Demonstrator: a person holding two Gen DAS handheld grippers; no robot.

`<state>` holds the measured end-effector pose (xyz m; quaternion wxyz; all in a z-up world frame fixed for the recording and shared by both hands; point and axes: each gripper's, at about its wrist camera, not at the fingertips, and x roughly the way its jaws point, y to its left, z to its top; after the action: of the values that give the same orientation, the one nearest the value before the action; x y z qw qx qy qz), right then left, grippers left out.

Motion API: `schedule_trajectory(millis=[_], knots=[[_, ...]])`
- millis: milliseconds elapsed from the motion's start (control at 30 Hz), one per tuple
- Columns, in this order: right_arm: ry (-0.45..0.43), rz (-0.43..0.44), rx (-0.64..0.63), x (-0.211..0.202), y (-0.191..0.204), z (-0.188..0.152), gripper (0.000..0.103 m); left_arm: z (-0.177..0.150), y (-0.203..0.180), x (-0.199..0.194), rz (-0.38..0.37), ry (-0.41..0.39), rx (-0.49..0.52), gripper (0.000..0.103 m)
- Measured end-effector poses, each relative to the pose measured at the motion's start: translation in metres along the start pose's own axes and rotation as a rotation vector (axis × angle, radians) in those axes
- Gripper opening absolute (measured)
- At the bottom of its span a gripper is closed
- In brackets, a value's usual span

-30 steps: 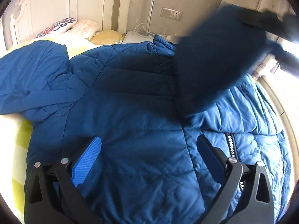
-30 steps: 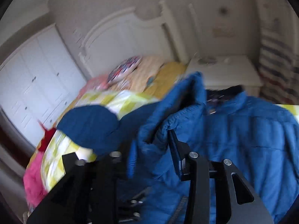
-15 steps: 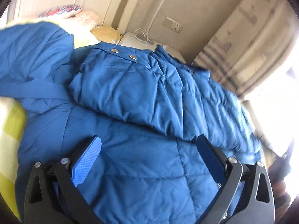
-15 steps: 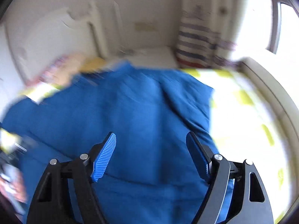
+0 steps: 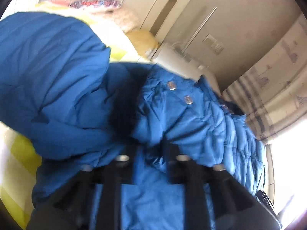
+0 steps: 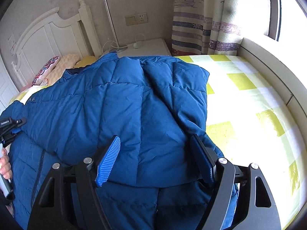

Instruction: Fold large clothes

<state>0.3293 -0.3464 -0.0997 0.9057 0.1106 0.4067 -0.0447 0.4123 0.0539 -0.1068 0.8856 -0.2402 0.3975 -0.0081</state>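
Puffer jacket [image 6: 122,103], blue and quilted, is spread across the bed [image 6: 245,99], taking up most of the side nearer the headboard [image 6: 48,36]. One quilted panel is folded over on top of the body, and its outer edge runs down beside the bare yellow-and-white checked sheet by the window-side edge. The zipper [image 6: 38,172] shows on the lower layer at the left of the right wrist view.

Left gripper [image 5: 149,153] is pinched tight on a bunch of the jacket fabric, fingers close together with cloth squeezed between them; that view is pretty blurry. Two metal snaps [image 5: 179,93] sit on the flap just past the pinched bit, and a big puffy fold, can't tell if it's a sleeve or the hood [image 5: 49,80], is bunched at the left.

Right gripper [image 6: 155,159] is spread wide, holding nothing, hovering over the folded panel with its blue ribbed pad [image 6: 107,163] just above the fabric.

Further out: pillows [image 6: 55,69] against the headboard, a white nightstand [image 6: 149,47] at the bed's far corner with a lamp pole [image 6: 111,23] and cable, a wall socket [image 6: 136,18], and a striped curtain [image 6: 203,19] by the window.
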Motion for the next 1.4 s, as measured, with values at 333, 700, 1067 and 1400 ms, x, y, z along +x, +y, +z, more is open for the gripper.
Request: schedule_trajectory(millis=[333, 700, 1067, 1400], knots=[[0.004, 0.003, 0.012, 0.0, 0.001, 0.002, 0.074, -0.06, -0.011, -0.097, -0.007, -0.057, 0.094, 0.014], [0.012, -0.038, -0.015, 0.004, 0.009, 0.001, 0.075, -0.048, -0.049, -0.146, 0.186, -0.298, 0.307, 0.09], [0.016, -0.063, -0.036, 0.004, 0.014, 0.001, 0.076, -0.07, -0.062, -0.016, 0.281, 0.028, 0.578, 0.091], [-0.122, -0.138, -0.21, -0.022, 0.067, 0.01, 0.079, -0.068, -0.06, -0.006, 0.29, 0.044, 0.56, 0.1]])
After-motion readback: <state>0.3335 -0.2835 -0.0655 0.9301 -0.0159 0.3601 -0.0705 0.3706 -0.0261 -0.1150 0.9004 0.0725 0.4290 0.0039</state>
